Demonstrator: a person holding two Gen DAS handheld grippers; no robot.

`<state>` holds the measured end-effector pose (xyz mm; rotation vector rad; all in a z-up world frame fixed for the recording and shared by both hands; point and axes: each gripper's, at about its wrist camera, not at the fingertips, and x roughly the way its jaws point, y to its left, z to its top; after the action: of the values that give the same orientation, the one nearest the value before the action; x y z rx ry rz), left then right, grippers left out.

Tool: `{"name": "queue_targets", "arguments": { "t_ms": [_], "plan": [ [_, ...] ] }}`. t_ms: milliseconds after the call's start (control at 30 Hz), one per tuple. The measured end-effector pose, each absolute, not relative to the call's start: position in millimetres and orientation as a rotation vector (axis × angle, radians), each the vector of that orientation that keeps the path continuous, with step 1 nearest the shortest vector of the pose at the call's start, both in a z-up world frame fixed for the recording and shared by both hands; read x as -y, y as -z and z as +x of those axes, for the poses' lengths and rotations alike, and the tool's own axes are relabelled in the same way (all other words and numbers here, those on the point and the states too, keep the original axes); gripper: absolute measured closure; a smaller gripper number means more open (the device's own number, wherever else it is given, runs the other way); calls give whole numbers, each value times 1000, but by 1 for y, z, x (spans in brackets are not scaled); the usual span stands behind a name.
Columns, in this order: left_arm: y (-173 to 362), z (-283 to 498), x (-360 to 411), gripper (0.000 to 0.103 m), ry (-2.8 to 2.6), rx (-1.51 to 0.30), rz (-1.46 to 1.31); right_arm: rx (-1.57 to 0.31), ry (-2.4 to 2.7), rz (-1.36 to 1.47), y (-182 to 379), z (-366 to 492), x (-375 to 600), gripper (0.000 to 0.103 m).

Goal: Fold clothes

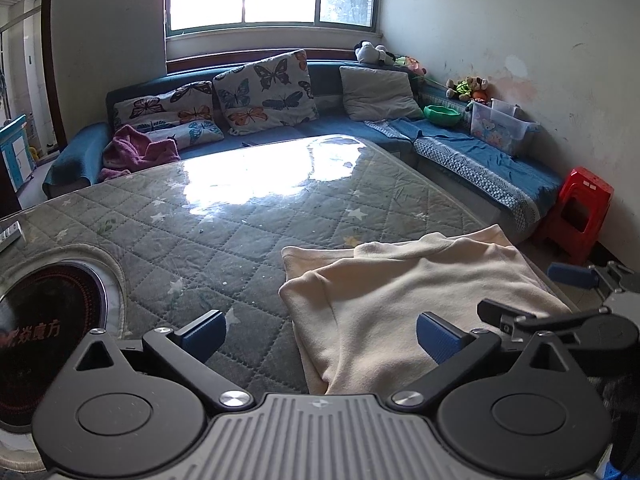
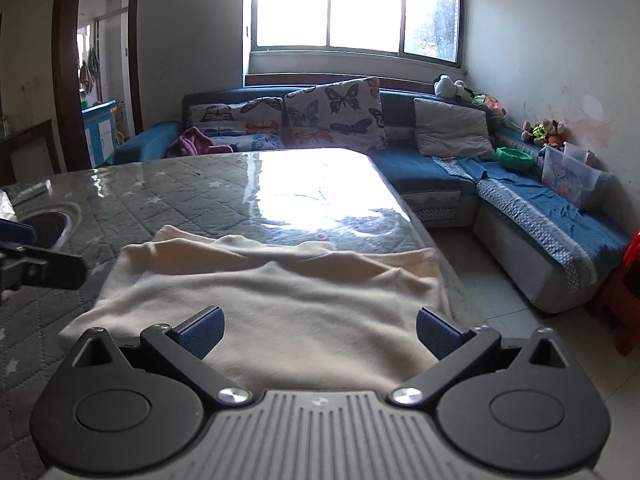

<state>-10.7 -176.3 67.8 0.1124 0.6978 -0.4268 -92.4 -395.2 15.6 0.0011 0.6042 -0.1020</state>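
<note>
1. While both grippers hang over it, the cream garment (image 2: 272, 300) lies folded on the near right part of the quilted table (image 1: 248, 240), its right edge along the table's edge.
2. Round dark cooktop (image 1: 48, 344) is set into the table at the left, well apart from the garment; a small remote-like item (image 1: 10, 232) sits at the far left edge.
3. Behind the table: blue corner sofa (image 2: 424, 168) with butterfly cushions (image 2: 332, 116), a grey cushion (image 2: 448, 130) and a purple cloth (image 1: 136, 152).
4. On the sofa's right arm: green bowl (image 1: 442, 115), clear plastic bin (image 1: 500, 128), plush toys (image 1: 468, 88). Red stool (image 1: 576, 216) stands on the floor by the wall.
5. Nothing lies on the garment or between it and the grippers.
6. Writing: red Chinese characters on the cooktop, partly cut off, not fully readable; the cartoon print on the bin is too small to read.
7. Left gripper (image 1: 320, 338): blue fingers (image 1: 202, 336) spread fully wide, nothing pinched; the garment's left edge lies below the gap.
8. Right gripper (image 2: 318, 332): fingers (image 2: 438, 336) spread wide above the garment, gripping nothing.
9. Touching the cloth or not: cannot tell for either.
</note>
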Motion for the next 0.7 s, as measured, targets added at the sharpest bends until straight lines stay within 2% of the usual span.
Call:
{"name": "queue_targets", "arguments": {
  "t_ms": [700],
  "plan": [
    [-66,4,185,0,414,-743,126,-660,180,-81,-12,-39,417,0]
  ]
}}
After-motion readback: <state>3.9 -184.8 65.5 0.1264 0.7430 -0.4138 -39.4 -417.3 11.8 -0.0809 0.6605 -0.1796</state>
